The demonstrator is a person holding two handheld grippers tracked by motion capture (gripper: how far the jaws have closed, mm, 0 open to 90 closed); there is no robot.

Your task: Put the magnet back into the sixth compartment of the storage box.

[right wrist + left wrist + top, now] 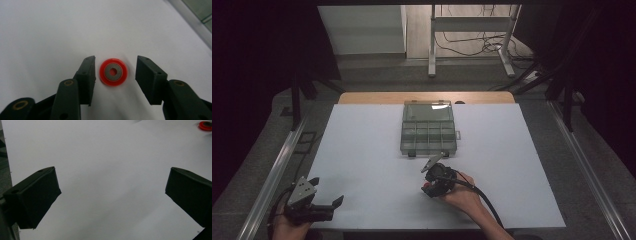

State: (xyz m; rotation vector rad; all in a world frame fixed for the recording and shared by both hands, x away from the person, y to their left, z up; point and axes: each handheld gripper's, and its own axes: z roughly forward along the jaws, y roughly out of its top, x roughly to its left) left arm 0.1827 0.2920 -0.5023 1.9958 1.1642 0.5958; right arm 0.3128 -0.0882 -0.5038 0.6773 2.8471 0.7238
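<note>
High view: white surface point(362, 165) under dim light. A clear compartment box point(428, 131) with its lid swung up sits toward 12 o'clock of the sheet's centre. The right claw point(430, 188) is at about 5 o'clock from the box, near its front edge, held in a hand point(464, 196) that enters from the bottom; its cable trails off toward 5 o'clock. A spot of red shows at the claw's tips, lying on the surface. The left claw point(326, 192) sits at 8 o'clock of the sheet, at its near-left corner, well apart from the box and from the right claw, with its grey three-cornered plate on top.

Left gripper view: both black jaws stand wide apart with only bare white surface between them; nothing is held. A red disc point(205, 125) lies far off at 1 o'clock (partly cut by the frame edge).

Right gripper view: a red ring with a grey centre and a small hole point(113, 72) lies flat on the surface between the two jaws. A narrow strip of white shows on each side of it, slightly narrower at 9 o'clock than at 3 o'clock, so the pads are not touching it. The jaws stand partly closed, bracketing the ring without gripping. The box's edge shows at 1 o'clock.
</note>
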